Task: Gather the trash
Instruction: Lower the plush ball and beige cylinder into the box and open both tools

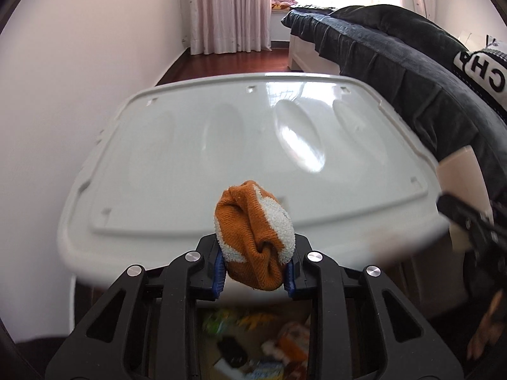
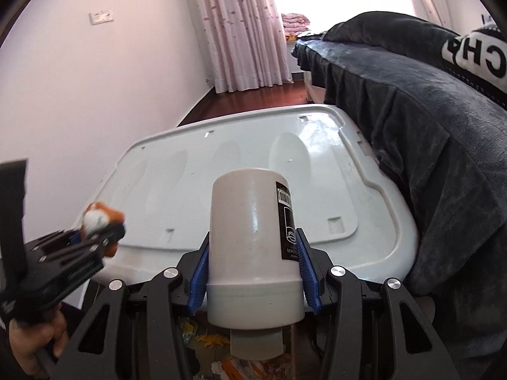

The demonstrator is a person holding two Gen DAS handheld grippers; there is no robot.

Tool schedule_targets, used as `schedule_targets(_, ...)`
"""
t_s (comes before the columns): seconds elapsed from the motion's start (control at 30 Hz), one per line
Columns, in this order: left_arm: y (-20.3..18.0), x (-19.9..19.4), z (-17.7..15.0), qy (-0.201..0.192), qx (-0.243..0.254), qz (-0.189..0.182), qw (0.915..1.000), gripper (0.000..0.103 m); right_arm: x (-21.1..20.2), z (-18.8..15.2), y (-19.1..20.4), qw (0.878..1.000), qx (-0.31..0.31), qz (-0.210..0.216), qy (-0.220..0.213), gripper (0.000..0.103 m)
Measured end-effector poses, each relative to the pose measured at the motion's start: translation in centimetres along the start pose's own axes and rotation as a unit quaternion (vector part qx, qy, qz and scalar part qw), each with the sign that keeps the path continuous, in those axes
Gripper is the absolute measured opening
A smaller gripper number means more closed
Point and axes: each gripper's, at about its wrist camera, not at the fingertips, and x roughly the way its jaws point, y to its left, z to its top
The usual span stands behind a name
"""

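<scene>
left gripper [image 1: 255,269]: blue pads clamped narrowly on a balled-up orange and white knitted sock [image 1: 253,234], held just in front of the near rim of the pale grey glossy plastic bin lid [image 1: 221,133]. right gripper [image 2: 253,281]: jaws about half apart, pressed on both sides of a cream plastic bottle with a black label [image 2: 250,237], held upside down, cap end hanging below the fingers, also at the near edge of that lid. below the lid's near edge, blurred mixed litter [image 1: 253,348]. right of the lid, a dark blue plush blanket [image 2: 427,126]. beyond the lid, pink patterned curtains [image 1: 228,9].
</scene>
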Motion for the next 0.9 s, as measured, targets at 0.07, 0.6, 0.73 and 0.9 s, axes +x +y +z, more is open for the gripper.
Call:
schedule_targets(0.07,0.8,-1.4,-2.3,0.005,-0.003,0.007,1.0,0.027,-1.0,-1.6,1.4,1.0,-0.008,0.002,0.009,0.048)
schedule_targets(0.6,2.7,-1.0,-11.2,0.057,-0.007,0.029,0.9979,0.027,-1.2,-10.2,6.6,0.995,-0.049,-0.036,0.074,0.049)
schedule_targets(0.73,2.4,-0.1,-11.7,0.067,-0.003,0.029,0.9974,0.027,-0.1,-10.7,6.0,0.995,-0.039,-0.041,0.084,0.049)
schedule_targets(0.9,2.2,0.2,-11.8,0.073,-0.003,0.031,0.9968,0.027,0.5,-11.3,5.9,0.995,-0.031,-0.037,0.092,0.049)
